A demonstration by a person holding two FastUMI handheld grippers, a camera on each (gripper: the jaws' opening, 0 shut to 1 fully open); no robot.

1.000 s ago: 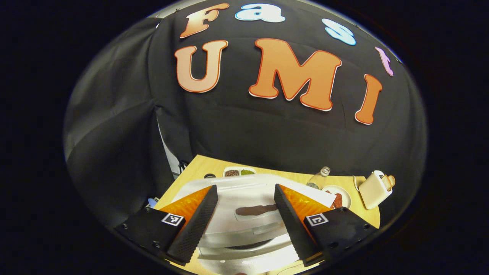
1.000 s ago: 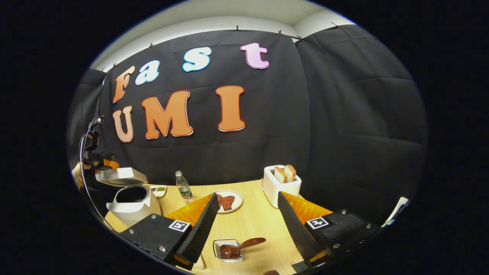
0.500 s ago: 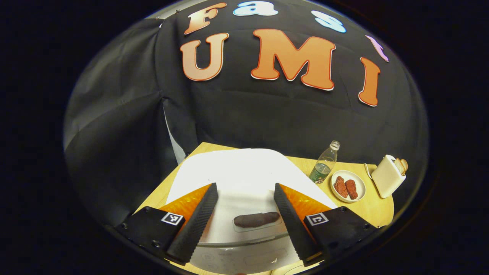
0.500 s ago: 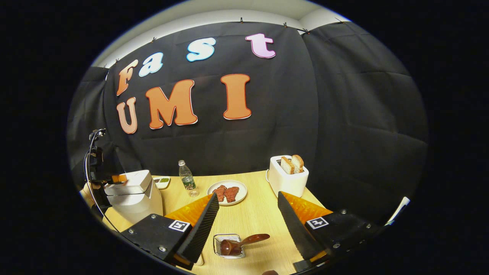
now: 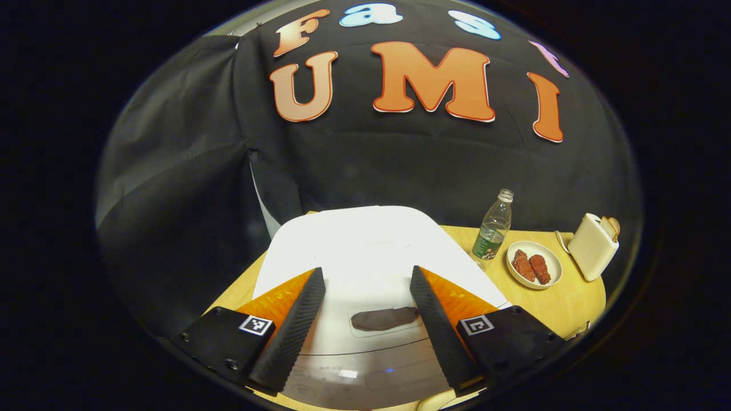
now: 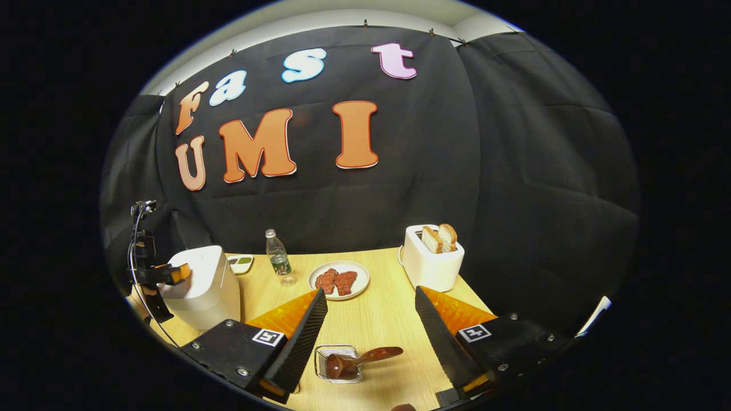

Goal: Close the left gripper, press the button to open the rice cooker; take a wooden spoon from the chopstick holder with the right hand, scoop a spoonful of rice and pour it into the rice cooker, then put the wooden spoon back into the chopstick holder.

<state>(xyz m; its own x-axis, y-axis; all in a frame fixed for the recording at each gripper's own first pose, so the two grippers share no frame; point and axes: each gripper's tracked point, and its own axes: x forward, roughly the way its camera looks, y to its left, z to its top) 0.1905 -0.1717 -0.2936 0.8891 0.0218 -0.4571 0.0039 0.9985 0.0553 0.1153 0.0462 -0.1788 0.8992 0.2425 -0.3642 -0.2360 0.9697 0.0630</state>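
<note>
Hovering: left tongs (image 5: 365,319) hang over the closed rice cooker (image 5: 365,251), fingers apart, nothing between them.
Rice cooker: at the surface's (image 6: 377,319) left edge; its dark lid button (image 5: 384,318) lies between and just ahead of the left fingertips.
Right tongs: right tongs (image 6: 371,337) spread apart, empty.
Spoon: wooden spoon (image 6: 360,359) rests in the wire holder (image 6: 338,363) at the near edge, directly ahead of the right tongs, handle running rightward.
Nearer hand: right, likely.

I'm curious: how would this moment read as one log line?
cooker: lid shut | left gripper: open, above lid | right gripper: open | spoon: in holder
</note>
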